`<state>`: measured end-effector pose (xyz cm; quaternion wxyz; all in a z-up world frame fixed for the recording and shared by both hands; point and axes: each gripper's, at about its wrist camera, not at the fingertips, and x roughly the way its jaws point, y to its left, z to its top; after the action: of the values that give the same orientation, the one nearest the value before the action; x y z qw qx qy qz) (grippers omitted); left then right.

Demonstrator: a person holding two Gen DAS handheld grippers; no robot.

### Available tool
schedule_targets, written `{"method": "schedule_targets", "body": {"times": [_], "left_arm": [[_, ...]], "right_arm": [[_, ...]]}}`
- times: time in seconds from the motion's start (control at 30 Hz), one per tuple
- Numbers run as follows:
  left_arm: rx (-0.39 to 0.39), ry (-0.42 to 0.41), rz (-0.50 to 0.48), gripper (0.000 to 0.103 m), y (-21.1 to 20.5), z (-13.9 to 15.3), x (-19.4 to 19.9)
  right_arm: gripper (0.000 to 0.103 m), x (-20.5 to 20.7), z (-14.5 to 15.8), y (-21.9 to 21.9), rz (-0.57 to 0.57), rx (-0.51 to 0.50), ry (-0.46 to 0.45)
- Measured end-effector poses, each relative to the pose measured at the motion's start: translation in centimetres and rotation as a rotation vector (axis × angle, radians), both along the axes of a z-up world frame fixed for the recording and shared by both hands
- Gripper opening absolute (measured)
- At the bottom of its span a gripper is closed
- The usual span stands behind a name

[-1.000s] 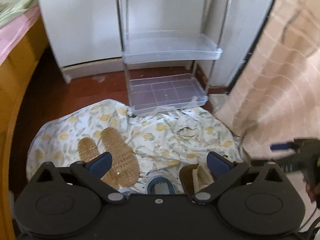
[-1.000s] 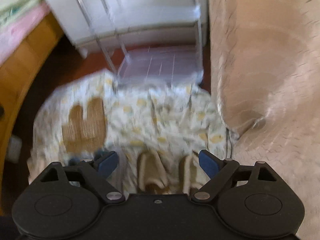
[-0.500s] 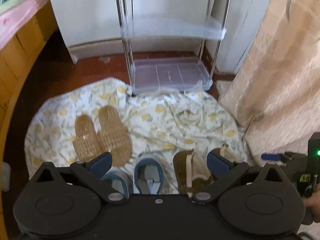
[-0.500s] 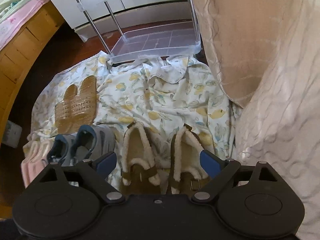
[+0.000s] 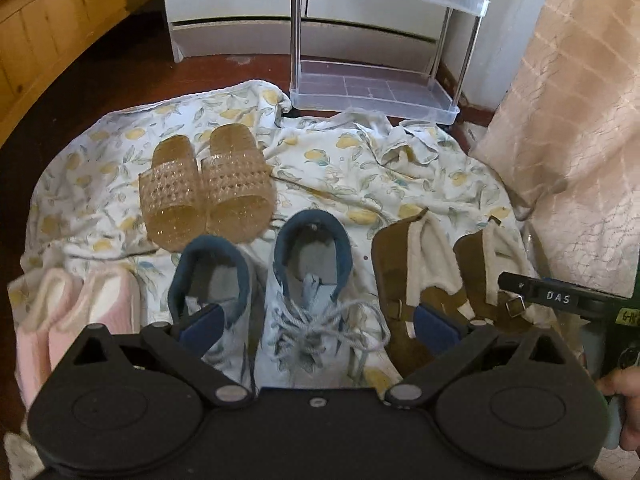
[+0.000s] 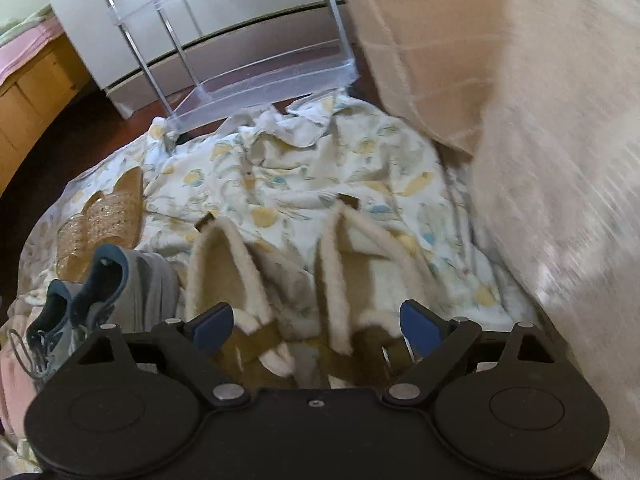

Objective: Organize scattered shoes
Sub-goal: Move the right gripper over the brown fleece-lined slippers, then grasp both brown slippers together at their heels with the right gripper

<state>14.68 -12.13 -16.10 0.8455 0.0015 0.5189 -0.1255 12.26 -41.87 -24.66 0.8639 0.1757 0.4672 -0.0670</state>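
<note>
Several pairs of shoes lie on a lemon-print cloth point(image 5: 360, 172). Amber jelly slides point(image 5: 208, 192) sit at the back left, pink slippers point(image 5: 68, 312) at the near left. A pair of blue-grey laced sneakers point(image 5: 308, 280) lies under my open left gripper point(image 5: 318, 326), which holds nothing. Brown fleece-lined sandals point(image 5: 440, 276) lie to the right. In the right wrist view my open right gripper point(image 6: 316, 322) hovers over those sandals point(image 6: 288, 264), its fingers either side of the pair, empty. The sneakers point(image 6: 108, 284) and slides point(image 6: 100, 220) show at its left.
A clear plastic shelf rack point(image 5: 372, 92) stands behind the cloth, its tiers bare. A white cabinet point(image 5: 240, 12) is behind it, a wooden bed frame point(image 5: 52, 40) to the left, a beige curtain point(image 5: 572, 128) to the right. A hand point(image 5: 624, 412) holds the other gripper at the right edge.
Both grippers have dropped lower and drawn back toward the near shoes. The sneakers now fill the left view, the fleece sandals the right view. Both stay open.
</note>
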Motion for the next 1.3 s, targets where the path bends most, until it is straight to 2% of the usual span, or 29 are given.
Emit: {"method": "schedule_targets", "body": {"times": [0.23,0.37,0.67,0.77,0.87,0.97,1.1,1.2,1.3], "left_arm": [[-0.024,0.015,-0.023,0.102,-0.3,-0.6,-2.9],[-0.025,0.058,-0.003,0.102,-0.5,-2.7,-2.2],[0.000,0.089,0.007,0.102,-1.6,-4.4,0.0],[0.002,0.097,0.018,0.102,-1.6,-5.2,1.1],[0.003,0.102,0.026,0.102,-1.6,-5.7,2.2],[0.005,0.107,0.034,0.102,-1.7,-6.3,3.2],[0.007,0.114,0.044,0.102,-1.7,-7.0,4.7],[0.005,0.120,0.053,0.102,-1.3,-7.3,5.0],[0.002,0.125,0.063,0.102,-0.9,-7.5,5.3]], "right_arm": [[0.097,-1.5,-0.4,-0.4,-0.015,-0.009,-0.021],[0.097,-0.1,-2.0,-0.3,0.010,-0.009,0.007],[0.097,2.9,-5.1,0.6,0.070,-0.005,0.031],[0.097,4.1,-5.9,0.7,0.087,-0.028,0.025],[0.097,5.3,-6.8,0.5,0.108,-0.005,0.023],[0.097,6.5,-7.6,0.7,0.171,0.028,0.014],[0.097,7.7,-7.5,2.2,0.227,0.004,-0.006],[0.093,8.9,-7.9,3.8,0.235,-0.040,0.003],[0.091,9.6,-8.3,4.1,0.183,-0.043,-0.005]]}}
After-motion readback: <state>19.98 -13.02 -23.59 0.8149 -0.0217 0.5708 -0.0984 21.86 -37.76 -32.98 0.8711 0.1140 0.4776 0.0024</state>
